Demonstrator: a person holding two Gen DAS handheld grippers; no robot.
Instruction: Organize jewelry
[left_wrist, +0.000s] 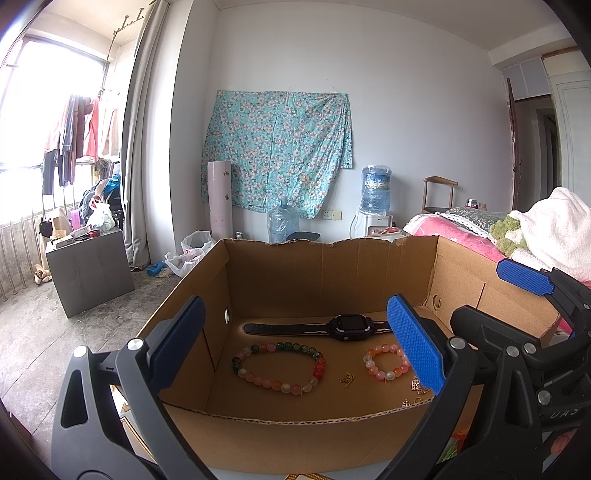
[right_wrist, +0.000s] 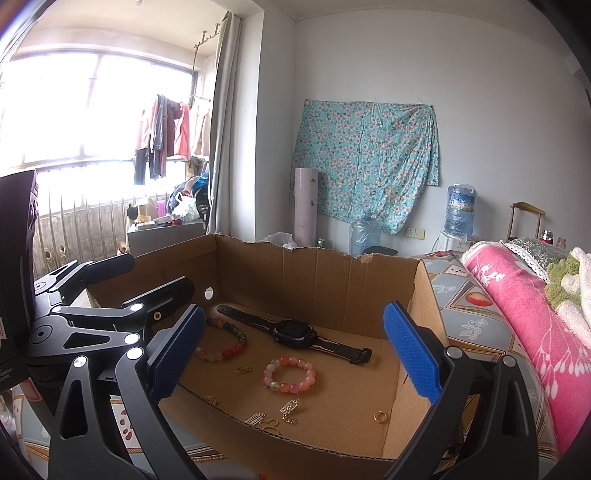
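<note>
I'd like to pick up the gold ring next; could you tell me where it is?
The ring shows only in the right wrist view, on the box floor at its near right corner, right of the small charms.

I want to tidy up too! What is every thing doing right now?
Left gripper: open, empty.
Right gripper: open, empty.
Cardboard box: open on top.
Watch: lying flat, strap unbuckled.
Big bead bracelet: flat in box.
Small bead bracelet: flat in box.
Gold ring: loose in box.

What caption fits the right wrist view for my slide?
Open right gripper poised over a cardboard box holding a black watch, two bead bracelets and small gold trinkets.
</note>
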